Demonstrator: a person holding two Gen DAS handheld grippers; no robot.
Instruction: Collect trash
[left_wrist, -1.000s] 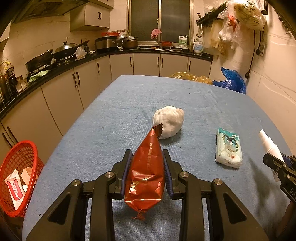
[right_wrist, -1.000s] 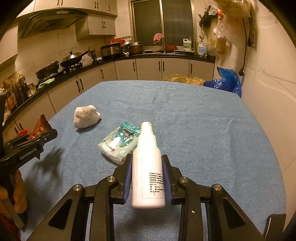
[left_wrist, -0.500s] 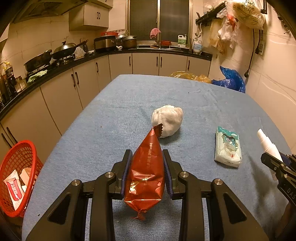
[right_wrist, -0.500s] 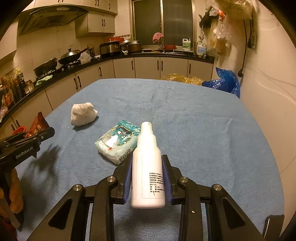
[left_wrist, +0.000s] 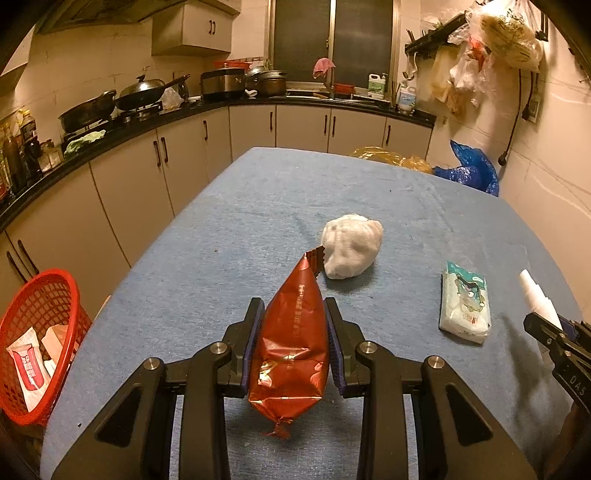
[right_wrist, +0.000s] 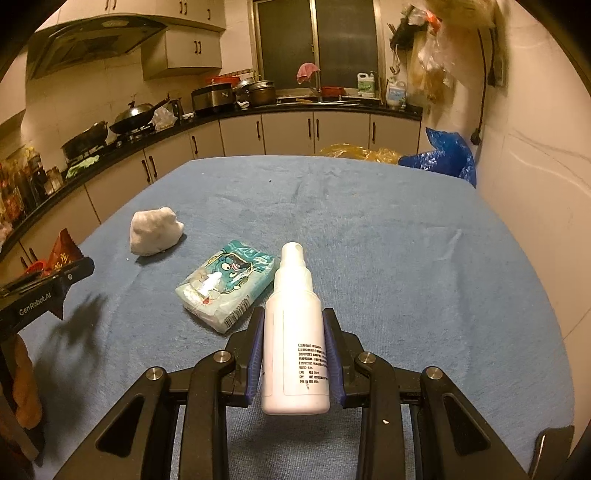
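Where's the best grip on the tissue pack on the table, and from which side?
Take the tissue pack across its short width, at mid-length, coming down from above. It lies flat on the blue table as a soft, low slab, so a side approach would likely just push it. The long edges look free: the crumpled white wad sits apart from it. Both grippers are full now.

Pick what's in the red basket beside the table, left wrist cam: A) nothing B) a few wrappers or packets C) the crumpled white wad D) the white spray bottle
B: the red basket already holds a few wrappers, while the white spray bottle sits in the right gripper and the crumpled white wad lies on the table.
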